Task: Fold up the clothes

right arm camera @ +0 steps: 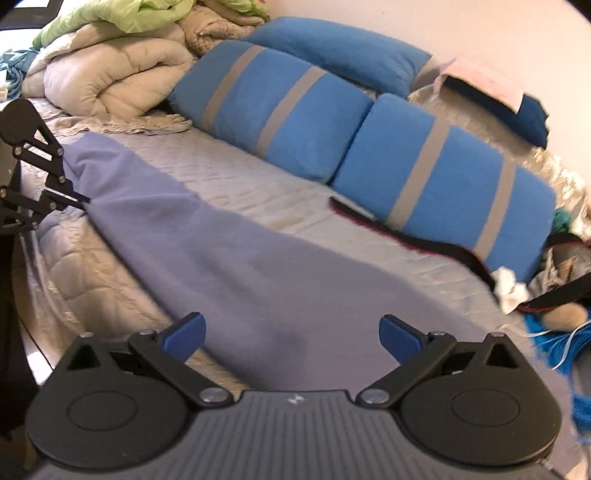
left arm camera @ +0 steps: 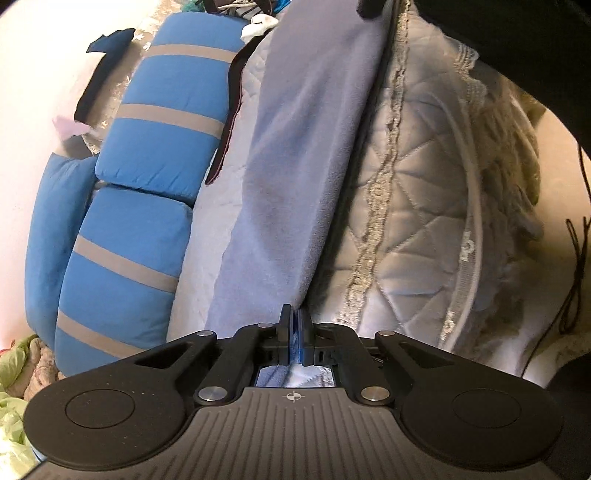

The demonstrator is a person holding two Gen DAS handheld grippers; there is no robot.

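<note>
A long lavender garment (right arm camera: 258, 266) lies stretched in a band across the quilted bedspread (right arm camera: 240, 177). My left gripper (left arm camera: 294, 317) is shut on one end of the lavender garment (left arm camera: 303, 147), whose cloth runs away from its closed fingers. In the right wrist view that left gripper (right arm camera: 86, 199) shows at the far left, pinching the cloth's far end. My right gripper (right arm camera: 291, 336) is wide open just above the near end of the garment; its blue pads (right arm camera: 184, 334) hold nothing.
Two blue pillows with grey stripes (right arm camera: 280, 107) (right arm camera: 443, 184) lie behind the garment, with a black strap (right arm camera: 406, 236) in front of them. A beige comforter (right arm camera: 110, 74) and a green blanket (right arm camera: 122, 18) are heaped at the back left. Loose clutter (right arm camera: 554, 314) sits at the right.
</note>
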